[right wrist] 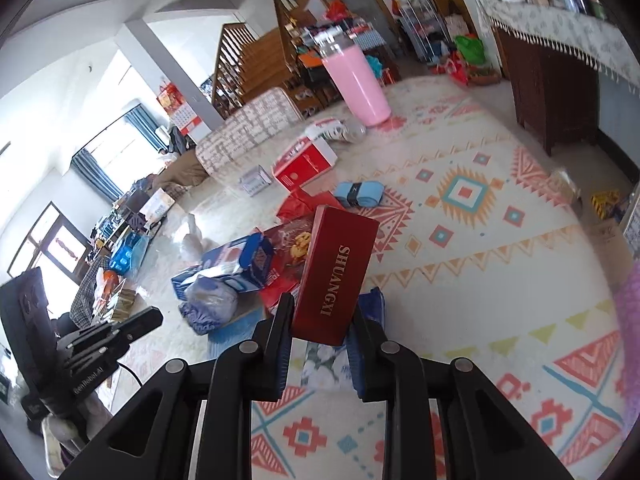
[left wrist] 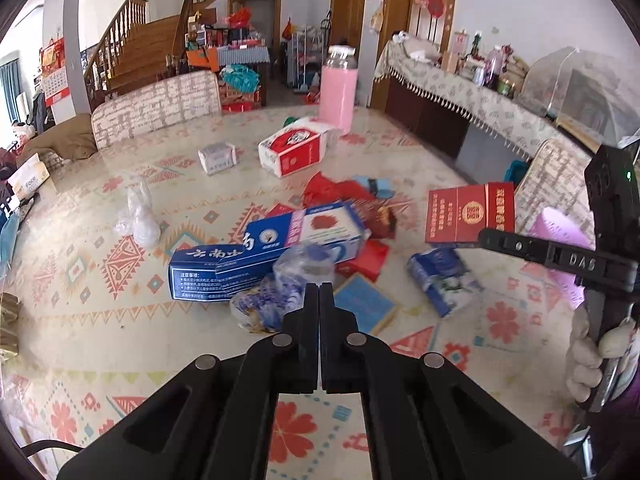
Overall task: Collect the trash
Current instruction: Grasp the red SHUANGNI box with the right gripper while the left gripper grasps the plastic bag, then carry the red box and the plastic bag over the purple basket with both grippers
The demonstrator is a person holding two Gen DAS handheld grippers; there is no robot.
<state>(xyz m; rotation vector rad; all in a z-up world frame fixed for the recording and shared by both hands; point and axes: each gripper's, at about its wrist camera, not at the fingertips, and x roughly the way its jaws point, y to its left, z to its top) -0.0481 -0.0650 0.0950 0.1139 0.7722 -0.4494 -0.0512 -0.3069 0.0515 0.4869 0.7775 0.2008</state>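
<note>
Right gripper (right wrist: 320,316) clamps flat red cardboard cigarette carton (right wrist: 336,276), long axis running away from fingers | left gripper (left wrist: 319,292) pressed together, seemingly empty; crumpled blue-printed plastic wrapper (left wrist: 280,292) just ahead

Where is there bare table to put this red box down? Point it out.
The right gripper holds the red box. Bare cloth lies to its right, between the blue pouch and the table's near edge, and again nearer than the left gripper. Crowded: around the blue carton and pink bottle.
</note>
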